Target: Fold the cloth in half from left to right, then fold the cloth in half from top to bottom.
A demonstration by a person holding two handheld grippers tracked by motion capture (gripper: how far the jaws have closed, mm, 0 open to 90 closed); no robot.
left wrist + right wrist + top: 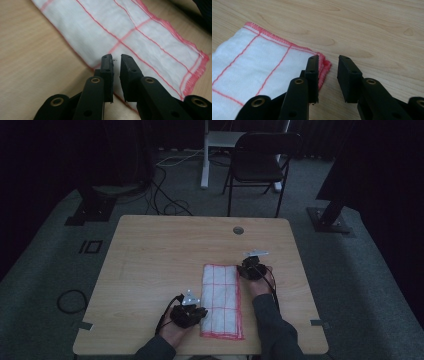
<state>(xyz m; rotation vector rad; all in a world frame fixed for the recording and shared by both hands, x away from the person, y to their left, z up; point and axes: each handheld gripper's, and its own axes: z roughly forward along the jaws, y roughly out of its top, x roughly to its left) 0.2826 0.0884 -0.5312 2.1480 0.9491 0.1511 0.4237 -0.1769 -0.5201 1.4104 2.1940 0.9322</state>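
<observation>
A white cloth [221, 297] with a red grid and red hem lies flat on the wooden table [165, 250], folded into a long strip. My left gripper [194, 313] is at the strip's left edge near its near end. In the left gripper view the jaws [116, 59] stand a narrow gap apart over the cloth [140, 32] edge, with nothing between them. My right gripper [251, 269] is at the far right corner. Its jaws [329, 62] are open, the left one over the hemmed corner of the cloth [249, 60], the right one over bare wood.
A round cable grommet [238, 230] sits in the table's far side. A black folding chair [260, 162] and a white desk leg [205, 155] stand beyond the table. Cables [165, 195] lie on the grey floor.
</observation>
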